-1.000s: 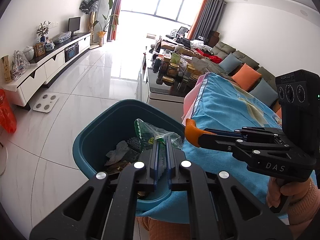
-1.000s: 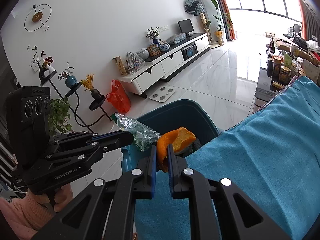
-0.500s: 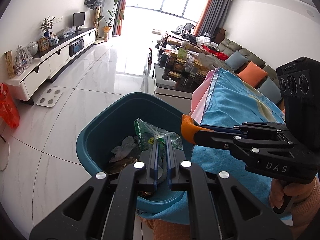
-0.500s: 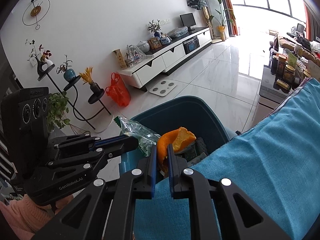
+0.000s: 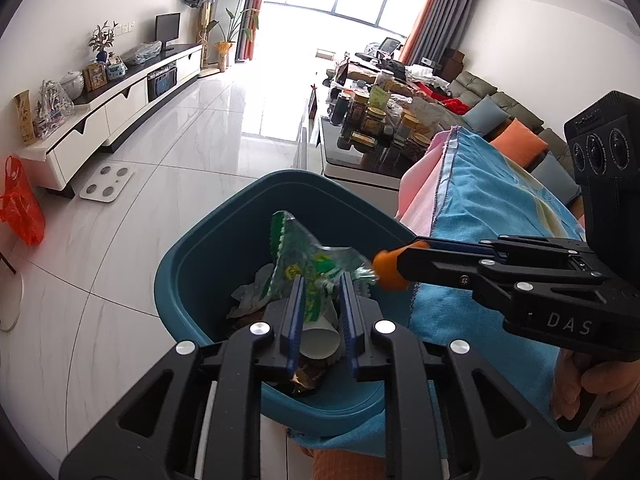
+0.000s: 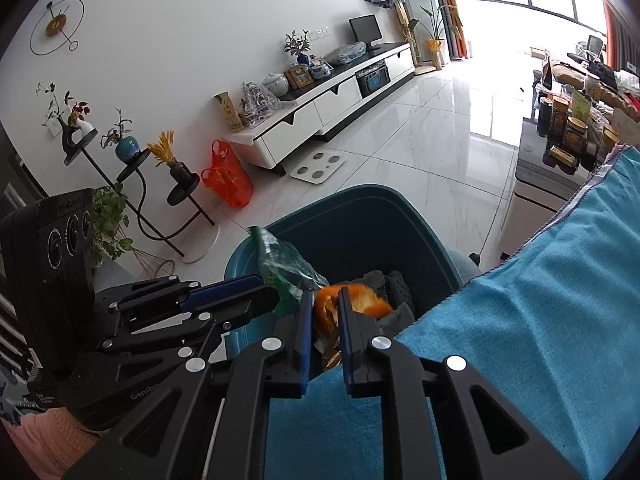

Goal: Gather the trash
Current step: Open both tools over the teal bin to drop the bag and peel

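One blue cloth (image 5: 492, 216) covers the near right surface. Left of it stands one teal bin (image 5: 224, 248), holding crumpled paper and one white paper cup (image 5: 320, 340). Two grippers hang over the bin. The left gripper (image 5: 320, 292) is opening, one green wrapper (image 5: 304, 256) loose between its fingers. The right gripper (image 6: 323, 312) is also opening, one orange peel (image 6: 360, 298) still touching its pads.
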A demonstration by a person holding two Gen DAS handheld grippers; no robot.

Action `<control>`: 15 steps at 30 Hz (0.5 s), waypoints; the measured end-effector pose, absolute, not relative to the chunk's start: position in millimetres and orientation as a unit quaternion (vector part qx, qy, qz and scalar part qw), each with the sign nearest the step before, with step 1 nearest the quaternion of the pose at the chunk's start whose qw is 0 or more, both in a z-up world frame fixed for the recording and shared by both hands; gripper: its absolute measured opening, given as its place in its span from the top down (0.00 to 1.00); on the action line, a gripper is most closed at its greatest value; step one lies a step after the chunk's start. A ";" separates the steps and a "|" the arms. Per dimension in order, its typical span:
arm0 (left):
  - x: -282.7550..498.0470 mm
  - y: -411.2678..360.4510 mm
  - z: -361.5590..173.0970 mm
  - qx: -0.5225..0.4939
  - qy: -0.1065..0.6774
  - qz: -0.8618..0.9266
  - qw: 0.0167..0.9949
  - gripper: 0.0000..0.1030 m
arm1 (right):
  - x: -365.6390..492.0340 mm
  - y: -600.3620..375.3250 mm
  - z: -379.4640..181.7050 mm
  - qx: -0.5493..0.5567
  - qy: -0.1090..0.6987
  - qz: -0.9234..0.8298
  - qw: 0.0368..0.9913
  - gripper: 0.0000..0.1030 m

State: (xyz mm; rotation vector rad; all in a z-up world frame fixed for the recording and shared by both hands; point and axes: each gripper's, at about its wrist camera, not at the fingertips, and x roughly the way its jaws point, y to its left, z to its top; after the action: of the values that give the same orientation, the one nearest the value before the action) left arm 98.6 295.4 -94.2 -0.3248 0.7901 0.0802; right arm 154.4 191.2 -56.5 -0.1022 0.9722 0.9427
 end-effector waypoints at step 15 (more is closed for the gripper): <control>74.4 294.4 -77.9 -0.150 0.346 0.057 0.924 0.39 | 149.7 158.3 -49.5 -0.017 0.431 0.420 0.798 0.69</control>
State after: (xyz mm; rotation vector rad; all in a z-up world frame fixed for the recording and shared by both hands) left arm 74.4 294.4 -77.9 -0.3077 0.7101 0.1163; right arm 149.7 158.3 -49.5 -0.0363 0.9256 0.9008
